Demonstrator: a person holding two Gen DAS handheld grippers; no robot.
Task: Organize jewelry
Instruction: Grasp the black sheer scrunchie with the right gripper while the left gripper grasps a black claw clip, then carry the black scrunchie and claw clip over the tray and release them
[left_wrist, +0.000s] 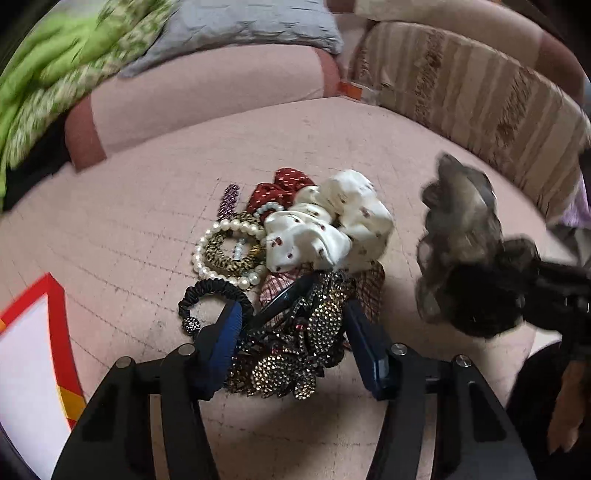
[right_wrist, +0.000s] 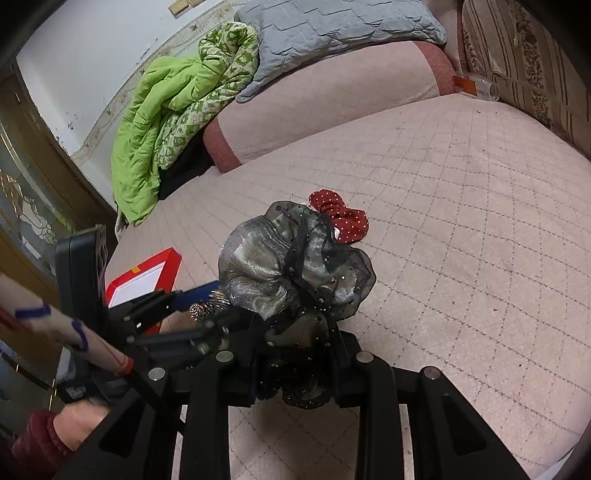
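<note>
The right gripper (right_wrist: 299, 354) clamps a grey-and-black organza scrunchie (right_wrist: 295, 266), lifted clear of the pink quilted bedspread (right_wrist: 461, 221). The left gripper (left_wrist: 291, 332), jaws apart, straddles rhinestone hair clips (left_wrist: 295, 354) at the near edge of a pile: a black hair tie (left_wrist: 210, 291), pearl bracelet (left_wrist: 214, 251), cream printed scrunchie (left_wrist: 332, 221) and red dotted scrunchie (left_wrist: 280, 188). A red-rimmed box (left_wrist: 55, 332) lies left of the pile.

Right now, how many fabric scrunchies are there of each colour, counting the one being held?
Red with white dots: 1
Cream with small cherries: 1
Checked red and white: 1
Grey-black sheer, clamped in the right gripper: 1
Total: 4
</note>
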